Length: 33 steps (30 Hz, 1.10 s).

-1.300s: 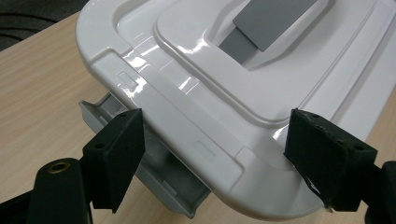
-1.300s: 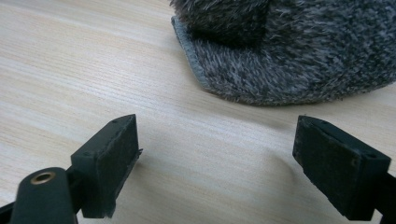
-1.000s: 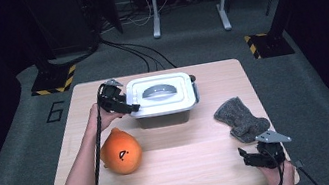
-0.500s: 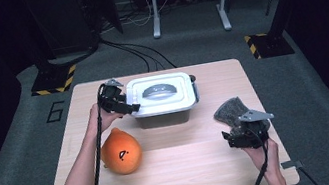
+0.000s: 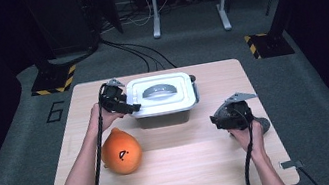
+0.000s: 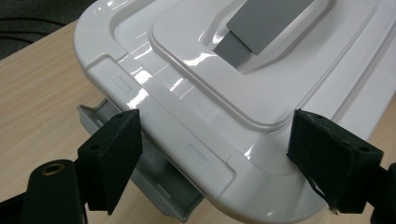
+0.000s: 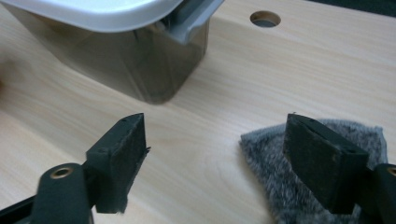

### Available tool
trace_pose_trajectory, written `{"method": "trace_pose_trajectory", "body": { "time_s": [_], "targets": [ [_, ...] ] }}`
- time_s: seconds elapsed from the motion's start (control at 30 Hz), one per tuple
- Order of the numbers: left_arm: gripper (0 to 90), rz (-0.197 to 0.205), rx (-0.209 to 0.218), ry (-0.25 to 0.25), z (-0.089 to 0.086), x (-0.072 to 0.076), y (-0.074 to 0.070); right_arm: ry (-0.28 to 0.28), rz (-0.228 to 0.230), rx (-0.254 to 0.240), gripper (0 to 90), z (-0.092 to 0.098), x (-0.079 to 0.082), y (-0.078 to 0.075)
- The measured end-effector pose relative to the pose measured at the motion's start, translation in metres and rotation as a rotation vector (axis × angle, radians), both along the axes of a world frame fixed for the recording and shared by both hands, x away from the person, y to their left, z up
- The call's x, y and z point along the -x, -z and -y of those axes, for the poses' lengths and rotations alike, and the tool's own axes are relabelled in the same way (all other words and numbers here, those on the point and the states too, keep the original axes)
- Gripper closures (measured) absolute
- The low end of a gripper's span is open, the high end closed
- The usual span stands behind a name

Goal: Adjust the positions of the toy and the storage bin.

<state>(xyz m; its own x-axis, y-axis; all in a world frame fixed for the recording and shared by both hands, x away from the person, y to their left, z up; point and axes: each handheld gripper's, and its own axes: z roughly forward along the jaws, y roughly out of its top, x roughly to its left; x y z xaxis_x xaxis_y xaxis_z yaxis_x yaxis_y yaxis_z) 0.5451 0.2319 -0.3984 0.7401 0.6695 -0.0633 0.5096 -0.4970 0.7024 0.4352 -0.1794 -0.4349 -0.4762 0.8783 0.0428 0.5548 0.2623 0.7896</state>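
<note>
Pale wood forms the table [image 5: 184, 160], on which a white-lidded box [image 5: 163, 97] is set toward the far edge. Its left lid corner is straddled by the left claw [image 6: 212, 154], spread wide, pads apart from it. The right claw [image 7: 233, 163], just narrowed yet wide and empty, is held above a grey furry cloth [image 7: 299, 186].

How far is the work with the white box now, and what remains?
Nothing looks done: the white lid sits on the box. In hand: the left gripper holds open jaws around the lid's corner above the grey latch. The right gripper, its jaws just closing on nothing, hangs above the grey cloth. Left: opening.
</note>
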Motion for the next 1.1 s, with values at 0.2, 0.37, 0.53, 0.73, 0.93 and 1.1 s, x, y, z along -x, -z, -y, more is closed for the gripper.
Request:
{"method": "trace_pose_trajectory", "body": {
  "time_s": [0.2, 0.37, 0.53, 0.73, 0.93, 1.1],
  "targets": [
    [18.4, -0.001, 0.014, 0.010, 0.000, -0.001, 0.001, -0.013, -0.013, -0.014, 25.7, -0.007, -0.018, -0.004],
    [19.0, 0.000, 0.011, 0.024, 0.000, -0.001, 0.000, -0.010, -0.022, -0.027, 32.9, -0.010, -0.029, -0.006],
    [19.3, 0.001, 0.011, 0.039, 0.002, -0.001, 0.000, -0.005, -0.034, -0.041, 42.1, -0.014, -0.040, -0.007],
    [19.4, -0.009, 0.014, 0.040, 0.003, -0.001, 0.000, 0.010, -0.028, -0.052, 51.1, -0.019, -0.052, -0.013],
    [19.5, -0.012, 0.016, 0.039, 0.004, -0.001, 0.000, 0.026, -0.043, -0.082, 58.7, -0.023, -0.066, -0.013],
    [19.8, -0.005, 0.009, 0.043, 0.005, -0.001, 0.000, 0.048, -0.050, -0.101, 61.8, -0.023, -0.077, -0.015]
  ]
}}
